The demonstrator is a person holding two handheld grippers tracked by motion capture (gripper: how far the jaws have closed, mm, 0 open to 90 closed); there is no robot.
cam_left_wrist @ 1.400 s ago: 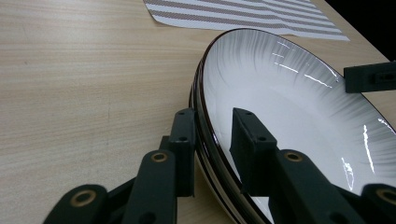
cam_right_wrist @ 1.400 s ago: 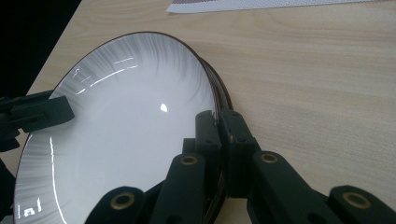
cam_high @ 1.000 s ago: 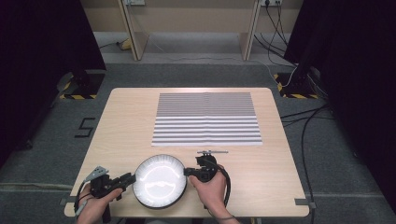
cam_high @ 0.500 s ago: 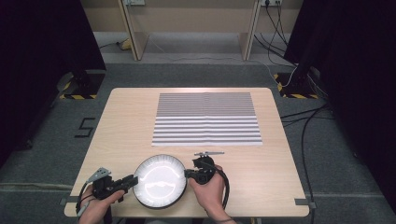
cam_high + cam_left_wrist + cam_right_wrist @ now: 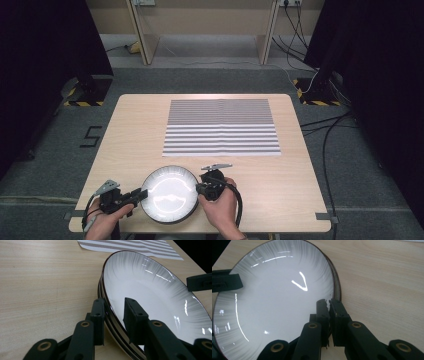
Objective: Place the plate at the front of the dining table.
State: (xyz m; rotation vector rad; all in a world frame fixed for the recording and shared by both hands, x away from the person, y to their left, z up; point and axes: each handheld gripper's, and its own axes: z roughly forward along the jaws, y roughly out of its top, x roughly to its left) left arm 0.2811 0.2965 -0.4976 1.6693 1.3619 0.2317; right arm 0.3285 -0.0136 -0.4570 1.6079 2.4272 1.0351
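Gripping the white plate (image 5: 170,194) between them, your right hand-held gripper (image 5: 329,305) pinches its rim tightly; your left hand-held gripper (image 5: 113,312) straddles the opposite rim, jaws apart. Close left before lifting, keeping both level.

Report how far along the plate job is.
Done: the striped mat lies flat mid-table. In hand: right gripper is pinched on the plate rim; left gripper straddles the opposite rim, jaws apart. Left: closing that side, probably lifting the plate toward the mat.

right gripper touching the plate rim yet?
Touching. The right gripper view shows the right gripper with both jaws pressed against the plate rim, no gap visible.
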